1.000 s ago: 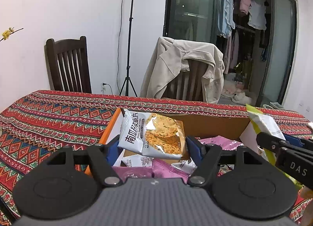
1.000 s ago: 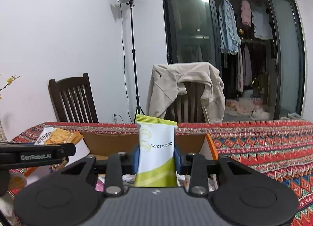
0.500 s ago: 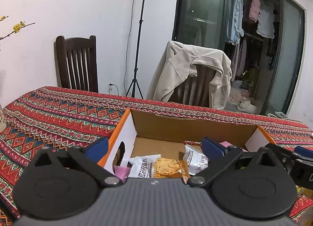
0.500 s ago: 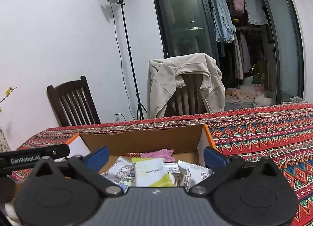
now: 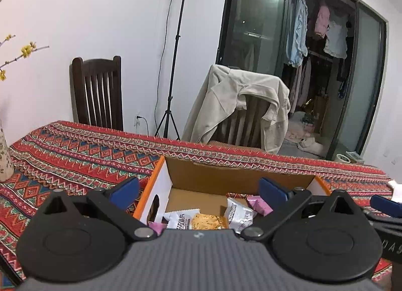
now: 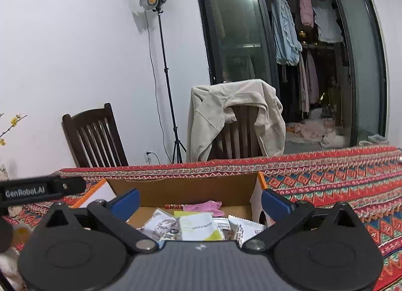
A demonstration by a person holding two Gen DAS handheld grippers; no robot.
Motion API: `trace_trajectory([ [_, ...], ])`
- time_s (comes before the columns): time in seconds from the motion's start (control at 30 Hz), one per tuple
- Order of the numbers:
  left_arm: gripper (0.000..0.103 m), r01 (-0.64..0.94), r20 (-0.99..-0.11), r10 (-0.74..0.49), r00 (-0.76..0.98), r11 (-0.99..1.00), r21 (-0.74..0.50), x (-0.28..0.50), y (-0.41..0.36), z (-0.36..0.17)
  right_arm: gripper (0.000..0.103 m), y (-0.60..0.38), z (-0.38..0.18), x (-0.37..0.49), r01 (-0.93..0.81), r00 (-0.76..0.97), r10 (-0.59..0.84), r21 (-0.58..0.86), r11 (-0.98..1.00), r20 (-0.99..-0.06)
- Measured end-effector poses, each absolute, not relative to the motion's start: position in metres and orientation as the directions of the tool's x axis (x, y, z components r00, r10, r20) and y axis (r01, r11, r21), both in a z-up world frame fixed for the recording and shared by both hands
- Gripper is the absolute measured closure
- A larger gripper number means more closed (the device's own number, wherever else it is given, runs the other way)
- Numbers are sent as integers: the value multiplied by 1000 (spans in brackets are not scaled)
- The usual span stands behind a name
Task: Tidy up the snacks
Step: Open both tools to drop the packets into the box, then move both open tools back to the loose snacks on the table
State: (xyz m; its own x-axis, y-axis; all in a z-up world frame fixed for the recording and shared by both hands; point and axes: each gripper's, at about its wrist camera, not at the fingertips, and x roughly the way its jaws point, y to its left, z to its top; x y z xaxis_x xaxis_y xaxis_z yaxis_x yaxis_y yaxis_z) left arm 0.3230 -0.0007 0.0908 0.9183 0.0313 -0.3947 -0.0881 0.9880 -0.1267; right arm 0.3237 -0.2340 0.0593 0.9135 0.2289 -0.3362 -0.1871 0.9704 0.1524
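Observation:
An open cardboard box with orange edges [image 5: 241,176] [image 6: 186,186] sits on the patterned tablecloth and holds several snack packets. In the left wrist view a cracker packet [image 5: 198,221] lies in it beside a silver packet [image 5: 240,213] and a pink one [image 5: 258,205]. In the right wrist view a white-and-green packet [image 6: 201,226] lies among silver packets with a pink packet [image 6: 203,206] behind. My left gripper [image 5: 198,191] is open and empty above the box's near side. My right gripper [image 6: 199,201] is open and empty above the box.
A red patterned tablecloth [image 5: 83,150] covers the table. Two dark wooden chairs stand behind it, one [image 5: 100,92] bare, one draped with a beige jacket [image 5: 241,107]. A light stand [image 5: 173,64] stands by the wall. A vase [image 5: 5,155] is at the left.
Both grippers opened and let go: the cracker packet and the white-and-green packet dropped into the box. Both grippers have since drawn back and up a little.

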Motion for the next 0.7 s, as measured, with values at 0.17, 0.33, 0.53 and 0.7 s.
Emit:
trace_trajectory([
  [0.17,0,-72,-384,25,923,991,-109,298,4,103,0,-233,71,297,-213,911,247,136,967,-330],
  [0.33,0,-61,-398,15,917,993,-103,266,14,102,0,-228,75,266,-239,903,266,121,963,-336],
  [0.53,0,-56,-421,6,907,993,-106,224,26,93,0,-218,68,227,-268,884,289,110,957,-368],
  [0.7,0,-51,-438,0,899,993,-104,194,35,81,0,-204,54,195,-294,861,303,85,952,-408],
])
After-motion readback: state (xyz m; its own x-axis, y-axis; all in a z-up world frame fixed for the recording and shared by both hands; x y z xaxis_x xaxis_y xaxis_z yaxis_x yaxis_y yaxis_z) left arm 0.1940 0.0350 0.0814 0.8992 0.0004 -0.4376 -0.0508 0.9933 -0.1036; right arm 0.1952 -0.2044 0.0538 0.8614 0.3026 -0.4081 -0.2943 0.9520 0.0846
